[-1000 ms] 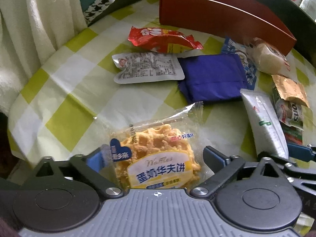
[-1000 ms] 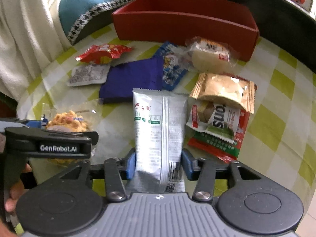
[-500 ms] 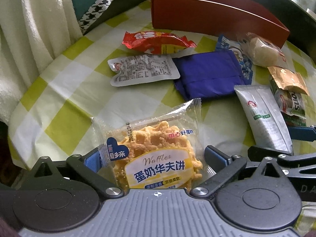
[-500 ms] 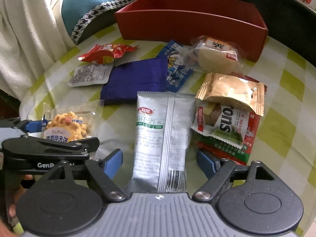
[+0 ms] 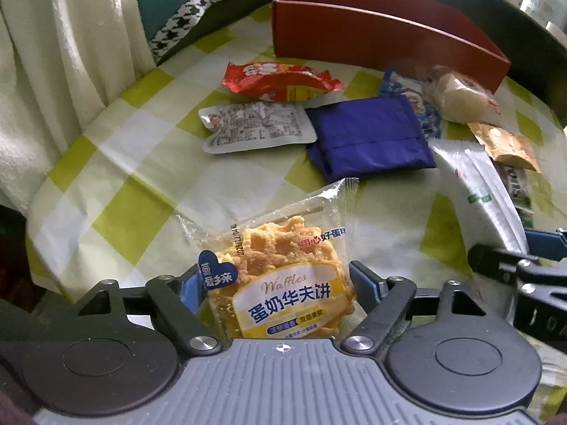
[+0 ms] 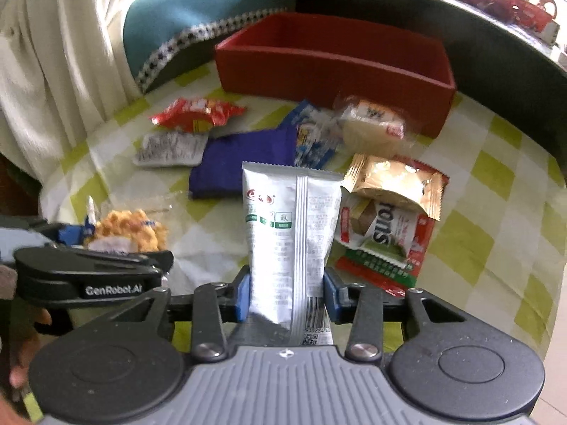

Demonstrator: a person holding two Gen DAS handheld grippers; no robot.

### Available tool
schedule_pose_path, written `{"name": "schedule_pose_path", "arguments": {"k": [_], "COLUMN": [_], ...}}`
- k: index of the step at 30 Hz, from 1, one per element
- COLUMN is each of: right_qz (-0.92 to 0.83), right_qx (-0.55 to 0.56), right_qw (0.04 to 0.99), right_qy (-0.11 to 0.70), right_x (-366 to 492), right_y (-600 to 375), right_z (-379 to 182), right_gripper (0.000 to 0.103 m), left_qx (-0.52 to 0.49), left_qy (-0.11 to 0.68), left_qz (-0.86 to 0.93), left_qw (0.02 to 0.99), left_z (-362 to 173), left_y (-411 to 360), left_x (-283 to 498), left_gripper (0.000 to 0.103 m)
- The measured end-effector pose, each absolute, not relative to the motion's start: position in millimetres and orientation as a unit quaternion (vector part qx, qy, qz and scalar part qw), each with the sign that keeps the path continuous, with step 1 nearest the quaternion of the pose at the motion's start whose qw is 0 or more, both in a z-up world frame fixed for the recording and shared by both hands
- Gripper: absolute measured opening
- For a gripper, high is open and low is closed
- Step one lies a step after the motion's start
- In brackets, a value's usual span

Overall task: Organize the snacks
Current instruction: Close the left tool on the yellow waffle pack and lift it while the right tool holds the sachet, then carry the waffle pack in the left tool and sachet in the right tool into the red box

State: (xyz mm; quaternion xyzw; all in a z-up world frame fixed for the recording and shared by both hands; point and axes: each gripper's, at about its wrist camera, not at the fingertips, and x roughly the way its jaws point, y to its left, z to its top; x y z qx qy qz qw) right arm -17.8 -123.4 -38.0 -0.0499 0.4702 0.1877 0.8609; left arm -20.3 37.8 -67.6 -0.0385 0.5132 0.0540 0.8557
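Tablecloth (image 5: 117, 163): lime-green and white checks, right across the worktop.
Box (image 6: 329, 71): solid red, inside and out.
Waffle packet (image 5: 283, 276): clear film, golden waffle, yellow-and-white label, dark blue heart badge.
Long sachet (image 6: 288, 233): silver-white, red logo, small green marks, black barcode.
Flat pouch (image 5: 368, 141): deep purple-blue, plain.
Crinkled packet (image 5: 280, 81): bright red with a yellow patch.
Small pouch (image 5: 255, 127): pale grey, dense black print.
Foil packet (image 6: 393, 180): gold.
Cushion (image 6: 198, 10): teal, black-and-white houndstooth trim.
Drape (image 5: 63, 53): cream.
Pads (image 6: 242, 295): blue on black linkage.
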Motion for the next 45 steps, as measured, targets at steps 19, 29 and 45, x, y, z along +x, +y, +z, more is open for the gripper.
{"name": "schedule_pose_path", "arguments": {"k": [19,29,45], "right_qz": [0.182,0.166,0.147], "right_qx": [0.007,0.032,0.064], "right_qw": [0.88,0.885,0.899], "right_qy": [0.438,0.435,0.407], "right_x": [0.7,45.4,121.7], "right_y": [-132.2,-137.3,-152.5], "right_z": [-2.1,3.8,12.1], "right_gripper": [0.043,0.043,0.043], "left_qx": [-0.106,-0.136,-0.135], "left_qy": [0.464,0.435,0.417], "left_qz": [0.027,0.0,-0.019], "left_qw": [0.879,0.89,0.899], "left_z": [-18.6,-1.0,6.4], "left_y": [38.3,41.3,18.9], "left_x": [3.4,52.8,128.4], "left_gripper": [0.084,0.084,0.084]}}
